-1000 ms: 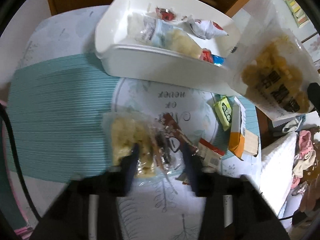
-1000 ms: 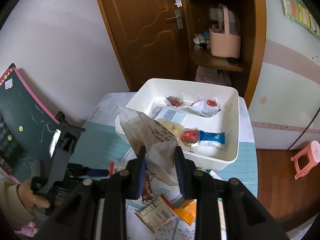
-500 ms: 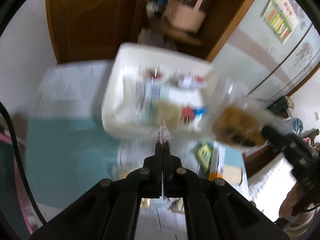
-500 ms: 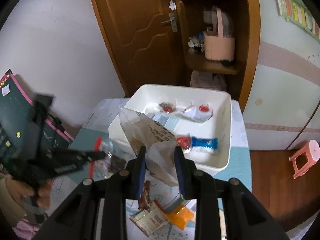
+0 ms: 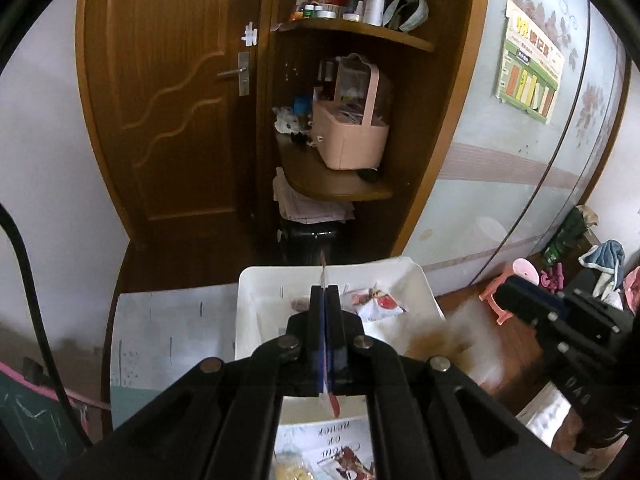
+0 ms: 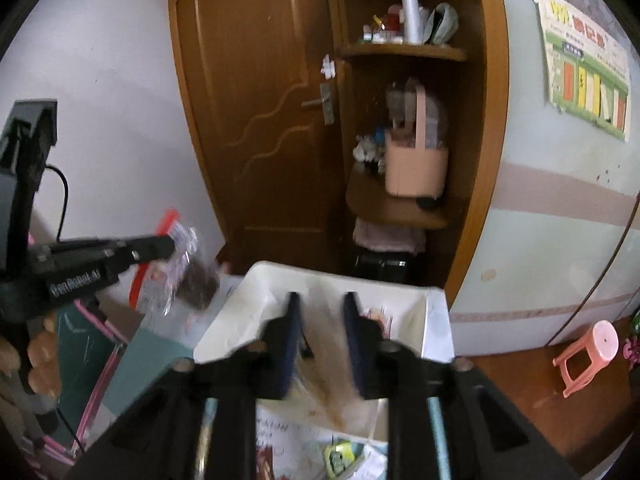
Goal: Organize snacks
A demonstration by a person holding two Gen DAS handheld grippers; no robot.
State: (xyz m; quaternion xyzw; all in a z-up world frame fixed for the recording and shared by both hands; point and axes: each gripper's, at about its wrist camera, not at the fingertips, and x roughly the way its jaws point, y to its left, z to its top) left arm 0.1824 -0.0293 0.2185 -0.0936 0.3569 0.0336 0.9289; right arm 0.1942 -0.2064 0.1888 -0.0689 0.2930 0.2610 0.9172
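Left gripper [image 5: 325, 296] pinches a clear packet [image 6: 188, 264] beside the bin [image 6: 434, 320]. Right gripper [image 6: 322, 320], part-open, holds a blurred bag [image 6: 324, 360] over it. Advise releasing low, inside the rim.

This is a room in a home. A wooden door [image 5: 176, 120] stands beside corner shelves [image 5: 352, 32] crowded with bottles and a pink basket [image 5: 352, 136]. A chart [image 5: 528, 76] hangs on the wall, a pink stool [image 6: 588, 352] sits on the floor, and clothes [image 5: 604, 264] lie heaped nearby.
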